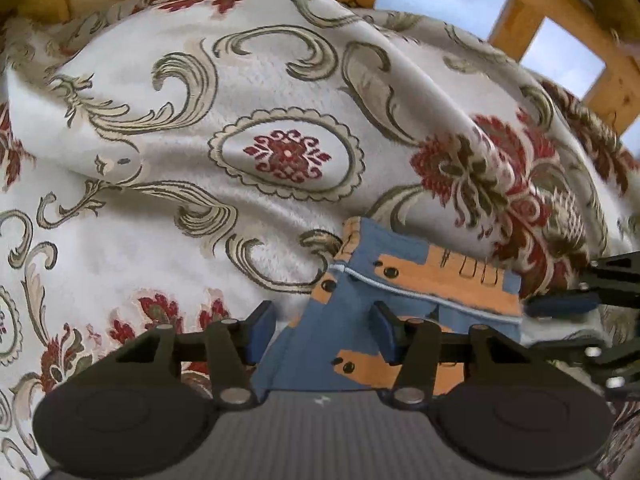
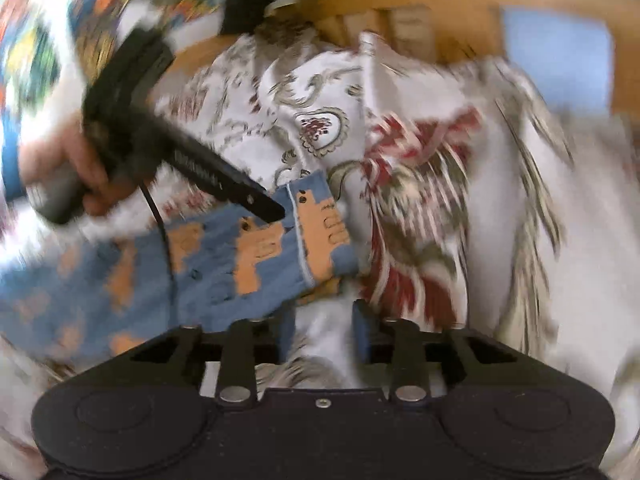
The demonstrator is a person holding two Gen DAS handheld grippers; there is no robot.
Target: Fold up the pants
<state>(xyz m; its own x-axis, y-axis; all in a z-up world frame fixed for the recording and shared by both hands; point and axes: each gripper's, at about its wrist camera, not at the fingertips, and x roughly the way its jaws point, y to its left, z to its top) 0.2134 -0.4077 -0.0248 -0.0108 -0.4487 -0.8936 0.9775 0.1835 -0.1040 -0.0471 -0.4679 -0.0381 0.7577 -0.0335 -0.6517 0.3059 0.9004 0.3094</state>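
The left claw [image 1: 320, 332] stands wide apart, its blue pads [image 1: 262, 326] on either side of the blue pants [image 1: 360, 312] with orange cat shapes, which lie bunched at about five o'clock in the left wrist view on a white cloth [image 1: 200, 120] patterned with red flowers and olive scrolls; whether the pads touch the fabric I cannot tell. The right claw [image 2: 324, 336] is also apart and holds nothing, with bare cloth between its pads and the pants' edge just beyond at eleven o'clock. In the right wrist view a hand [image 2: 76, 172] at nine o'clock grips the left tool, much blurred. A wooden frame [image 1: 532, 12] runs along at one o'clock. What lies under the cloth is hidden.
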